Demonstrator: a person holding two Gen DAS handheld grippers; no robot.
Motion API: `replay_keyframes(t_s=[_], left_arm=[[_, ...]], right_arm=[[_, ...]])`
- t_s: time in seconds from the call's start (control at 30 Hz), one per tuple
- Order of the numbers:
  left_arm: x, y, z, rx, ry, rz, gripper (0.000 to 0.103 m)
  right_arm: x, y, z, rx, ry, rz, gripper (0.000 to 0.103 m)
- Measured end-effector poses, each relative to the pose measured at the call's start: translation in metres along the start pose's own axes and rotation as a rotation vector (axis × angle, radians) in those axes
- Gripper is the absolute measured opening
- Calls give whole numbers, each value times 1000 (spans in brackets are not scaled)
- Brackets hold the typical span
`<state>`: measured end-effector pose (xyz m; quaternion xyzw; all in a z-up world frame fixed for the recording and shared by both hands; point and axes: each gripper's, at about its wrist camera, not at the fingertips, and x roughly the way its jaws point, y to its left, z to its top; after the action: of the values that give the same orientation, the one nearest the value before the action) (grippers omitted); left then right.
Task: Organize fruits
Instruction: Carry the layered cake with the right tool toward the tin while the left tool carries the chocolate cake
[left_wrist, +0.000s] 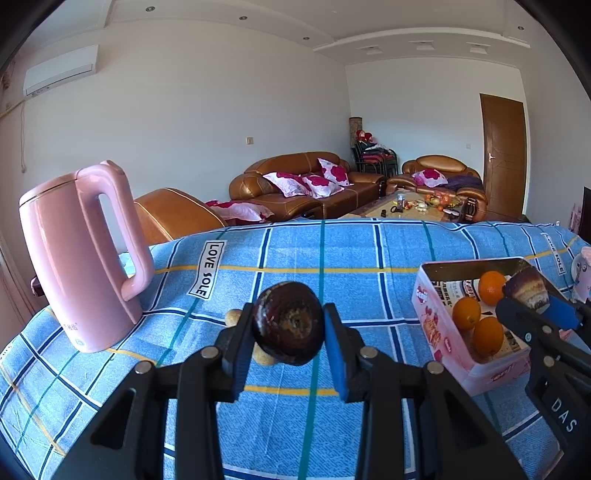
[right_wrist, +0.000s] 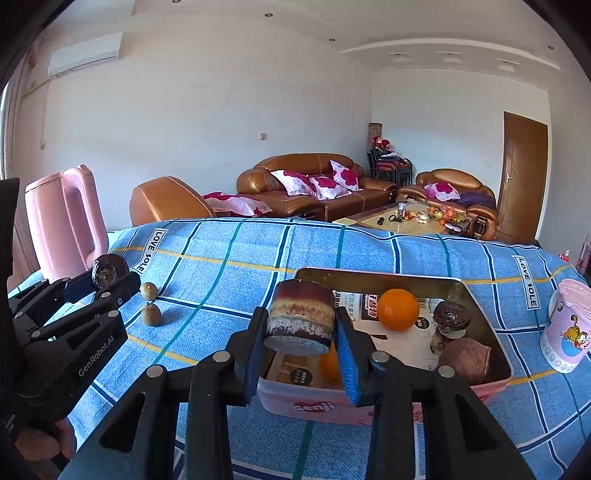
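Note:
My left gripper (left_wrist: 288, 328) is shut on a dark brown round fruit (left_wrist: 289, 328), held above the blue checked cloth; it also shows in the right wrist view (right_wrist: 105, 272). My right gripper (right_wrist: 301, 332) is shut on a layered brown cake-like piece (right_wrist: 302, 317), held over the near left corner of the pink tin box (right_wrist: 314, 406). The box holds oranges (right_wrist: 398, 309), a dark chocolate piece (right_wrist: 451, 316) and a brown lump (right_wrist: 464, 360). In the left wrist view the box (left_wrist: 436, 325) shows three oranges (left_wrist: 466, 313). Two small brown kiwis (right_wrist: 150, 314) lie on the cloth at the left.
A pink kettle (left_wrist: 79, 258) stands at the table's left end. A pink cartoon cup (right_wrist: 567, 325) stands right of the box. The blue checked cloth (left_wrist: 332, 251) covers the table, with sofas and a coffee table beyond its far edge.

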<state>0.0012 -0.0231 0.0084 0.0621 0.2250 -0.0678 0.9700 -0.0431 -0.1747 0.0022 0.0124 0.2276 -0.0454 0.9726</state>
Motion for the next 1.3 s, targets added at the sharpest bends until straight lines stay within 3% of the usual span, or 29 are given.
replay_keyframes(t_s=[1.3], left_arm=[[-8,-114,11,72,-21,-138,37]], right_arm=[[-4,-106,4,28,-11,-167,38]])
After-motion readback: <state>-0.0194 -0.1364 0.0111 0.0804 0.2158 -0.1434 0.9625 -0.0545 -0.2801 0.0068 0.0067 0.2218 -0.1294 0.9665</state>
